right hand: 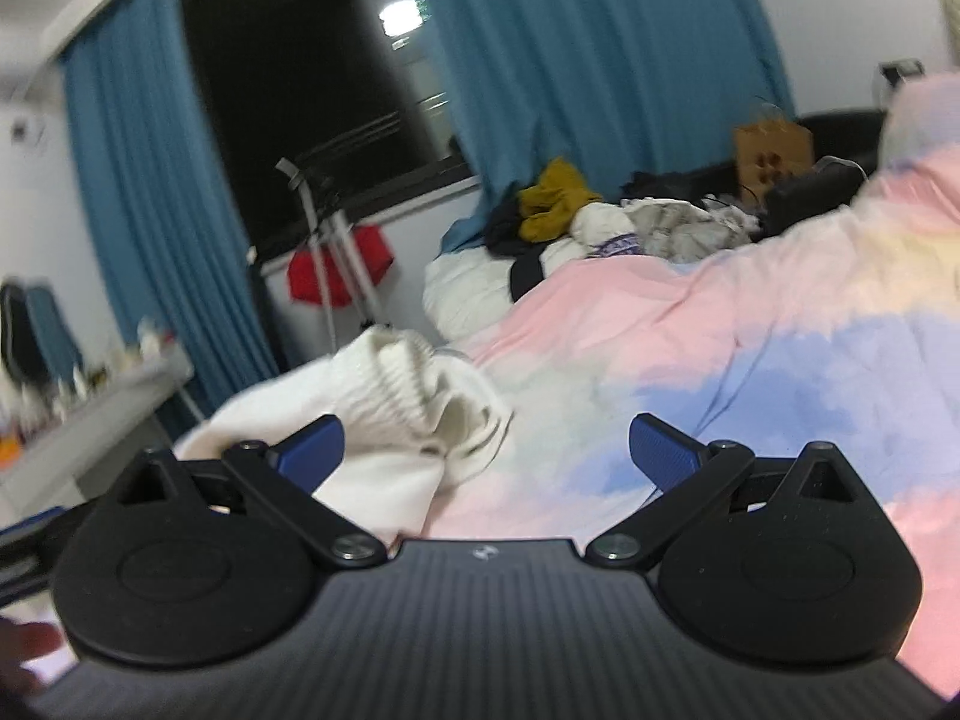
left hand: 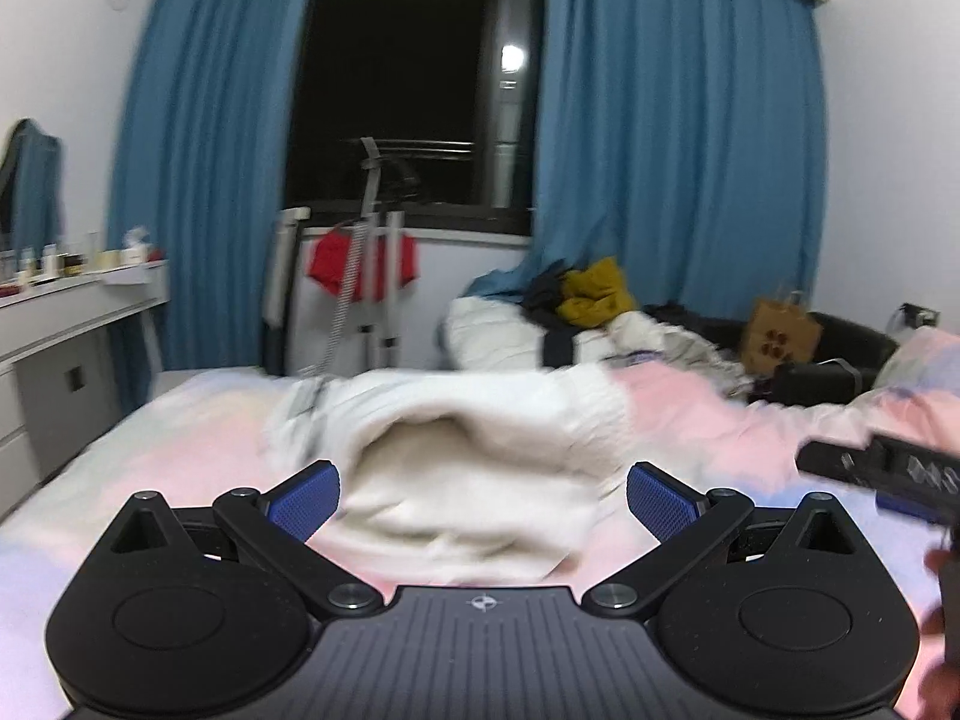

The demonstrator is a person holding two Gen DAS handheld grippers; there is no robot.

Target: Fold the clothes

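Note:
A white knitted sweater (left hand: 468, 450) lies bunched on the pastel pink, blue and yellow bedspread (left hand: 708, 420). My left gripper (left hand: 483, 501) is open, its blue pads on either side of the sweater's near end, not closed on it. In the right wrist view the sweater (right hand: 384, 414) lies to the left with its ribbed hem up. My right gripper (right hand: 486, 456) is open and empty over the bedspread (right hand: 750, 330), its left finger just in front of the sweater. The right gripper also shows at the left wrist view's right edge (left hand: 882, 462).
A heap of clothes, with a mustard garment (left hand: 594, 294) and white bedding (left hand: 510, 324), lies at the far side of the bed. A brown paper bag (left hand: 780, 330) stands by a black chair. A drying rack with a red garment (left hand: 360, 264) stands under the window. A white dresser (left hand: 60, 324) is at left.

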